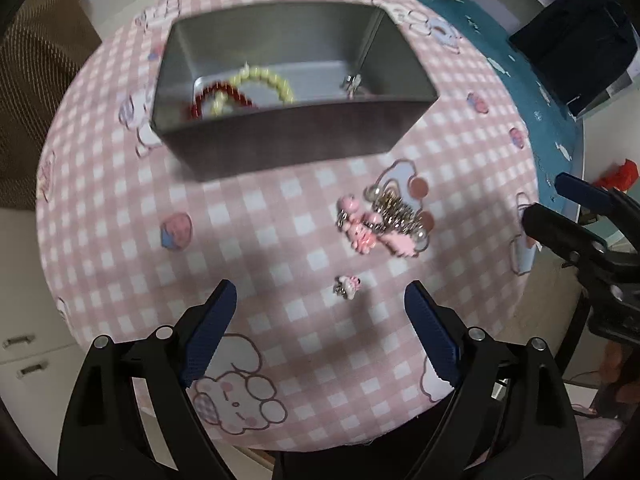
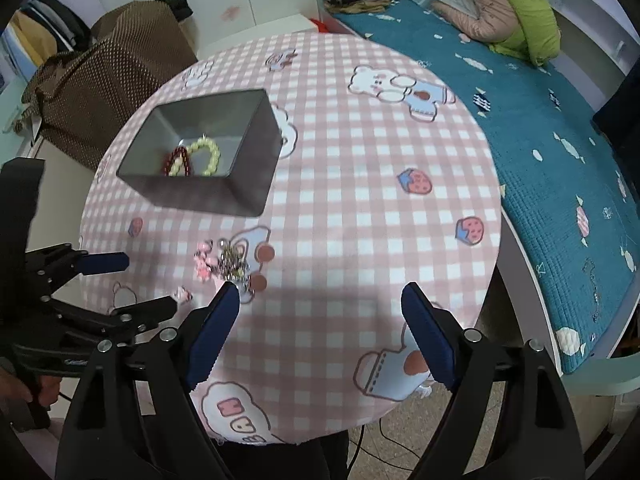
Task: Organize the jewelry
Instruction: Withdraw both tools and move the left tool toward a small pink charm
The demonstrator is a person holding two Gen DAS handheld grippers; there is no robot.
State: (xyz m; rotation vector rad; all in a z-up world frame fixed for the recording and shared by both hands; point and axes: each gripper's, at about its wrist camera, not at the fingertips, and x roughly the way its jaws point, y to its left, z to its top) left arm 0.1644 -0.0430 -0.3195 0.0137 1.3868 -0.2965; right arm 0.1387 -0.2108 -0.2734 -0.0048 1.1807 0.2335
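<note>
A grey metal tin [image 1: 280, 136] [image 2: 240, 196] stands open on the round pink checked table. It holds a yellow bead bracelet [image 1: 264, 80] [image 2: 206, 154], a dark red bead bracelet [image 1: 208, 98] [image 2: 176, 160] and a small silver piece [image 1: 352, 82]. A pile of pink charms and silver rings [image 1: 384, 220] [image 2: 226, 266] lies on the cloth in front of the tin. A single small pink charm [image 1: 347, 286] [image 2: 183, 295] lies nearer. My left gripper [image 1: 320, 328] [image 2: 148, 284] is open and empty, just short of the single charm. My right gripper [image 2: 320, 332] [image 1: 544, 204] is open and empty, right of the pile.
The table [image 2: 360, 200] is covered by a pink checked cloth with cartoon prints. A bed with a teal cover [image 2: 560, 140] runs along the right. A brown dotted cloth heap [image 2: 104, 92] sits behind the table at left. White drawers [image 1: 24, 356] stand low at left.
</note>
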